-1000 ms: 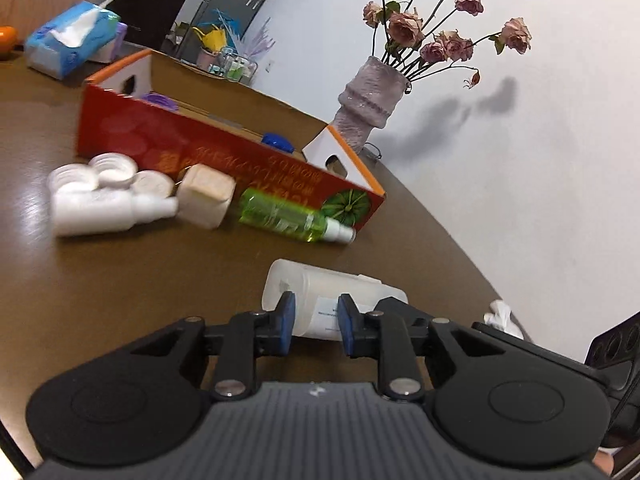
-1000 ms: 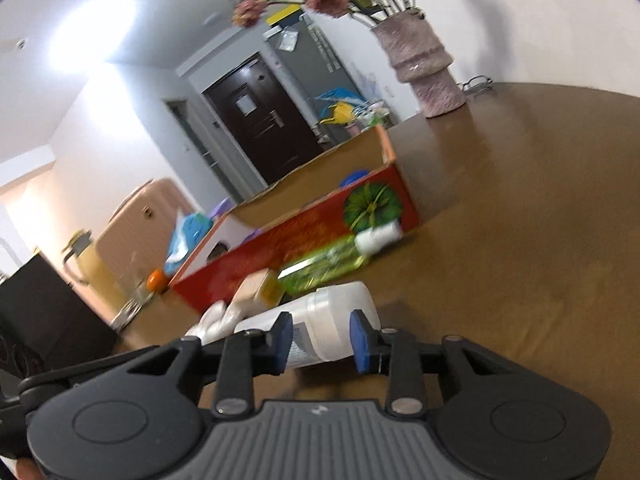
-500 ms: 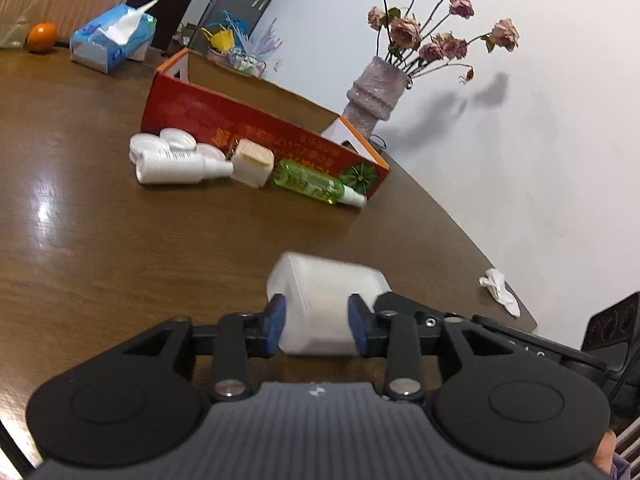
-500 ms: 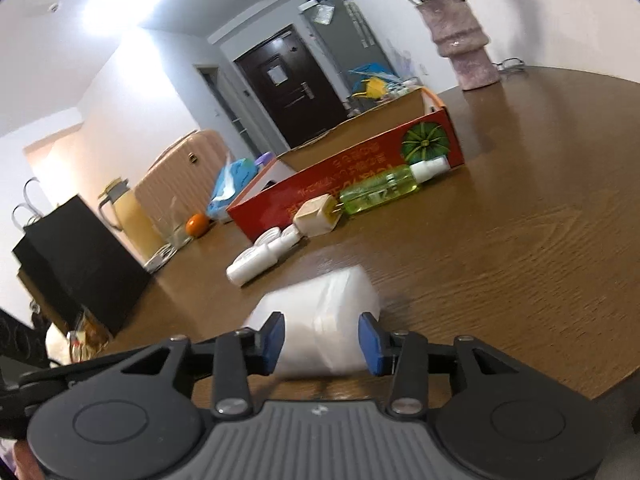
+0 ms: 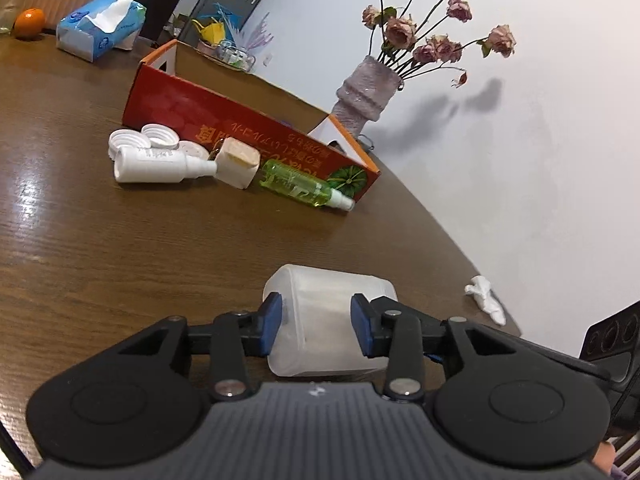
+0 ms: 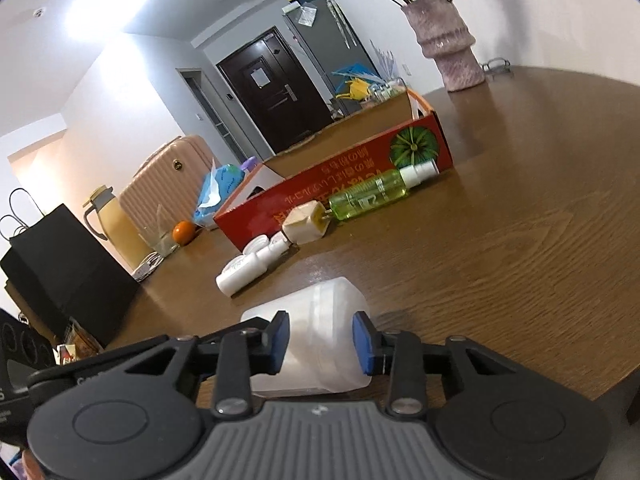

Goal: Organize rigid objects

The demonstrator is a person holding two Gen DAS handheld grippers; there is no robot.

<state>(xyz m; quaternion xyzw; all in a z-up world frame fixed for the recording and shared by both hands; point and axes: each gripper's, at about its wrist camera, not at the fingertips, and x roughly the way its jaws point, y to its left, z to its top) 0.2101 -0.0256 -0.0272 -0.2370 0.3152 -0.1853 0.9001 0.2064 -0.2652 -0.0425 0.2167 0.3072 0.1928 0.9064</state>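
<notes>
The tub (image 5: 320, 312) was a squat container of frosted, see-through white plastic with rounded corners. It lay on its side, and a faint ridge ran round its body near one end. It sat at the near edge of the worktop (image 5: 120, 260), close under both cameras; we could not tell whether it rested on the wood or hung just clear of it. We had it clamped from two sides. The left gripper (image 5: 316, 318) gripped it, with its blue pads pressed flat against opposite walls. The right gripper (image 6: 322, 338) had just been closing with the tub (image 6: 320, 320) between its jaws, and its pads also bore on the plastic.

Well beyond the tub, a row of small things lay along the front of a long red box (image 5: 192, 108). There were a few white caps (image 5: 160, 136), a white bottle (image 5: 152, 166) on its side, a beige block (image 5: 236, 162) touching the bottle's nozzle, and a green spray bottle (image 5: 300, 188) lying just beside the block. Behind the box stood a ribbed vase (image 5: 364, 92) of dried roses. Far off to the left we saw a blue tissue pack (image 5: 100, 28) and an orange (image 5: 30, 20). A crumpled tissue (image 5: 484, 296) lay near the worktop's right rim.
</notes>
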